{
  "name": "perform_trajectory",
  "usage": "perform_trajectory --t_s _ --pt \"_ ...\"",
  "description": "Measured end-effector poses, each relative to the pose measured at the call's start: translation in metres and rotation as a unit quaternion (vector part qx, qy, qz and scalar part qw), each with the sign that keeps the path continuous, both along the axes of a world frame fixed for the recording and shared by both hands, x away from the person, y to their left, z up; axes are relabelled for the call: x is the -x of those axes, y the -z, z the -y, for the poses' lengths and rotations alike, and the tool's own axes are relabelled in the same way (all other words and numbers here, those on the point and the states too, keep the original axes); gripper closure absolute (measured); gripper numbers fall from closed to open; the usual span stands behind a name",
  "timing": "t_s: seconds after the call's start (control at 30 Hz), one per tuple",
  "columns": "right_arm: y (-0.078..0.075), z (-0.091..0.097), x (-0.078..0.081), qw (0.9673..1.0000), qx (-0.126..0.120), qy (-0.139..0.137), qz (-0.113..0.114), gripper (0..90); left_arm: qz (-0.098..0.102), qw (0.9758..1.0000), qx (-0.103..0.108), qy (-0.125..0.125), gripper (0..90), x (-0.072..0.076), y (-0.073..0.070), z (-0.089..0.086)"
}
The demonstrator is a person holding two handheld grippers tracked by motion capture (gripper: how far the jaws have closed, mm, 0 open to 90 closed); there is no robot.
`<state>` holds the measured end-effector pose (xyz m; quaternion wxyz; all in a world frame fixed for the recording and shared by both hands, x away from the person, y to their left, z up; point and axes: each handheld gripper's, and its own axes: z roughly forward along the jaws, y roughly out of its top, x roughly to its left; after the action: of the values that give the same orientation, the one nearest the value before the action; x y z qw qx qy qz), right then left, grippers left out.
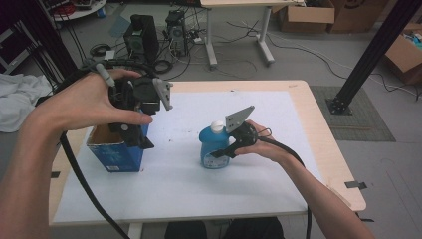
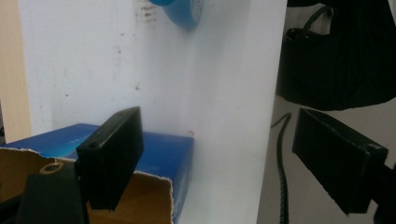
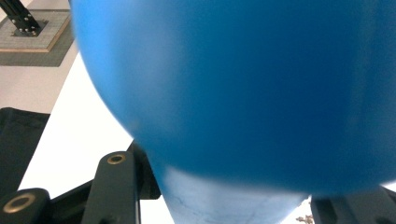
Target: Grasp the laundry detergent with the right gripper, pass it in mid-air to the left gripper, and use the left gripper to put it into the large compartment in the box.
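A blue bottle (image 1: 210, 145) with a white cap (image 1: 217, 126) stands upright mid-table on the white mat (image 1: 189, 189). My right gripper (image 1: 219, 151) comes at it from the right and is shut on its body; the bottle (image 3: 233, 93) looms close and blurred in the right gripper view, between the jaws of that gripper (image 3: 224, 205). An open blue carton (image 1: 117, 157) stands at the left. My left gripper (image 1: 138, 139) hangs just above its right rim, open. In the left gripper view the gripper (image 2: 219, 163) holds nothing, with one jaw over the carton (image 2: 163, 154).
The wooden table (image 1: 328, 149) ends near the mat on every side. A black metal post (image 1: 370, 52) rises beyond the right corner. Computer towers (image 1: 142, 35), cables and cardboard boxes (image 1: 306, 15) sit on the floor behind. A white cloth (image 1: 17, 99) lies far left.
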<state>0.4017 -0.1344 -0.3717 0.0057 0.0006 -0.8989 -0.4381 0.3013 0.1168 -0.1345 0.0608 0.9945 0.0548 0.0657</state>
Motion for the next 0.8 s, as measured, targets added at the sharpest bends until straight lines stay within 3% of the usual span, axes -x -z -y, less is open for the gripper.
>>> perform_trajectory --t_s 0.43,0.6,0.8 --pt "-0.045 -0.005 0.014 0.9995 -0.002 -0.01 0.029 45.7 0.008 0.9999 0.011 0.0 17.4 -0.015 -0.004 0.014" --pt "-0.055 -0.007 0.018 0.9994 -0.001 -0.012 0.031 45.8 0.012 0.9996 0.026 -0.006 17.4 -0.023 -0.005 0.016" --pt "-0.062 -0.007 0.024 0.9992 0.002 -0.012 0.039 45.8 0.014 0.9981 0.058 -0.015 17.4 -0.034 0.001 0.023"
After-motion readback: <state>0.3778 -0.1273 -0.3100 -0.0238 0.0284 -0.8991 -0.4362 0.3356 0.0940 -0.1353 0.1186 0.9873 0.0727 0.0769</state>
